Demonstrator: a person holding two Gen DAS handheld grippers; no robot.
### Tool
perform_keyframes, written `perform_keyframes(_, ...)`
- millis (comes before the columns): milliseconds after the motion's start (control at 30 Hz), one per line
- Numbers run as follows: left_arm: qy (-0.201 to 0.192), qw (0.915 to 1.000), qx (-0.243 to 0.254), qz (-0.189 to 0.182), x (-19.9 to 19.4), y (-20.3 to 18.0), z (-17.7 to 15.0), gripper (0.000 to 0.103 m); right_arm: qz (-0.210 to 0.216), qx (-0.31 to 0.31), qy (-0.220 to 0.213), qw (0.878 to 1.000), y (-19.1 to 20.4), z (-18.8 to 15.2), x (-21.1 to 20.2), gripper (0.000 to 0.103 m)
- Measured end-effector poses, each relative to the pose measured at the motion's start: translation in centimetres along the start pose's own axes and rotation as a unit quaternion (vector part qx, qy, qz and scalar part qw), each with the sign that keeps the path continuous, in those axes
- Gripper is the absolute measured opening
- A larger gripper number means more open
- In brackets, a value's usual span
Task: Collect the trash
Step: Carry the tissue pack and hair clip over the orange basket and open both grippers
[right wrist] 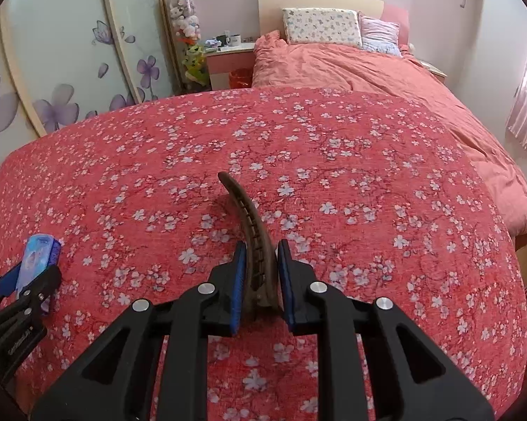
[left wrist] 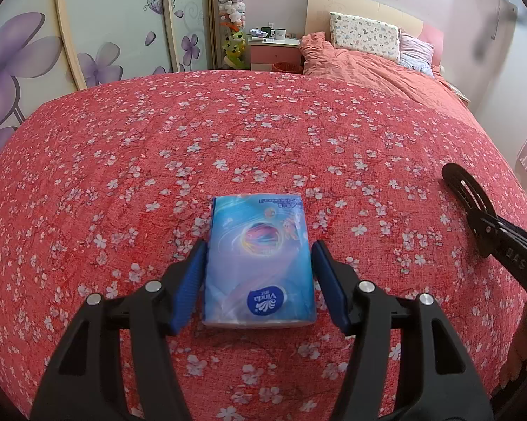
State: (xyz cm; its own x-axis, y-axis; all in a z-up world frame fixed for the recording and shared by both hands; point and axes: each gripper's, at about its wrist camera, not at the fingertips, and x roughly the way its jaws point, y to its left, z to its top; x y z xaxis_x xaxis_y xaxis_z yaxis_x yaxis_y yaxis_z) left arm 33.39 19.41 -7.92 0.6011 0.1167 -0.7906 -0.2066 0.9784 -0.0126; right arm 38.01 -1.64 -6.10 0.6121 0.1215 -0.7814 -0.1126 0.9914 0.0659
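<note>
Your left gripper [left wrist: 259, 284] clasps the blue plastic tissue pack [left wrist: 259, 259], long axis running straight away from you on the red flowered surface [left wrist: 263, 133]. Your right gripper [right wrist: 261, 280] is narrowed onto the curved brown hair clip [right wrist: 252, 231] — both loads are in hand, so lift straight up.

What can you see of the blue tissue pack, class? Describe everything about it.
The tissue pack is a small soft packet in shiny blue plastic wrap with a colourful round picture and a blue oval logo. It looks sealed and full. It lies flat on the red flowered cloth, between the blue pads of the left gripper, which press its sides.
</note>
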Motion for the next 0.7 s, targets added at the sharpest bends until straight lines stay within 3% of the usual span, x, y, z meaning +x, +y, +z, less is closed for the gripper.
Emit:
perform_keyframes(533,-0.001,1.0000,0.004,0.006,-0.1,-0.4,0.0,0.059,0.013,0.026,-0.024,0.999,-2.6,-2.0,-2.6,0.016)
perform_keyframes(600,-0.004,1.0000,0.001,0.004,-0.2,-0.4,0.0,0.051,0.015,0.030,-0.026,0.999,-3.1,-2.4,-3.3,0.016)
perform_keyframes(700,-0.007,1.0000,0.000,-0.001,-0.4,-0.3,0.0,0.050,0.011,0.029,-0.027,0.999,-3.7,-2.9,-4.0,0.016)
